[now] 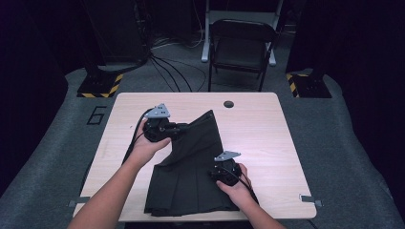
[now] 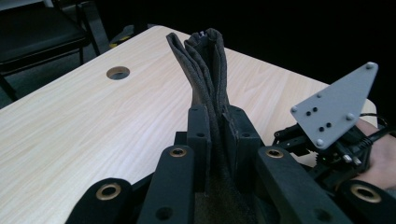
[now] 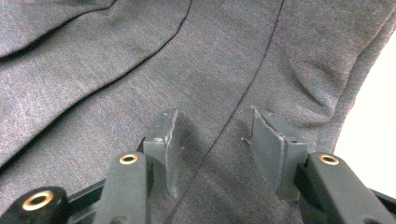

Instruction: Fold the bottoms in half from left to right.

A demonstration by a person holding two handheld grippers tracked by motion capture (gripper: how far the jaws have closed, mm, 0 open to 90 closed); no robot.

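the dark garment (image 1: 191,176) lies on the wooden table (image 1: 267,138), nearest the person. the right gripper (image 3: 215,140) rests on it, jaws apart, gripping nothing. the left gripper (image 2: 217,126) pinches a raised fold. farther off, the floor reads "6" (image 1: 97,115).

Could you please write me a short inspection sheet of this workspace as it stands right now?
Surface: light wooden table with a cable hole.
Job's things: dark pleated garment lying on the table, its far edge lifted.
Clutter: nothing seen.
Grippers: left gripper shut on a fold of the garment; right gripper open, jaws resting on the cloth.
Cables: one trails from each gripper; more on the floor.
Surroundings: folding chair, dark carpet.
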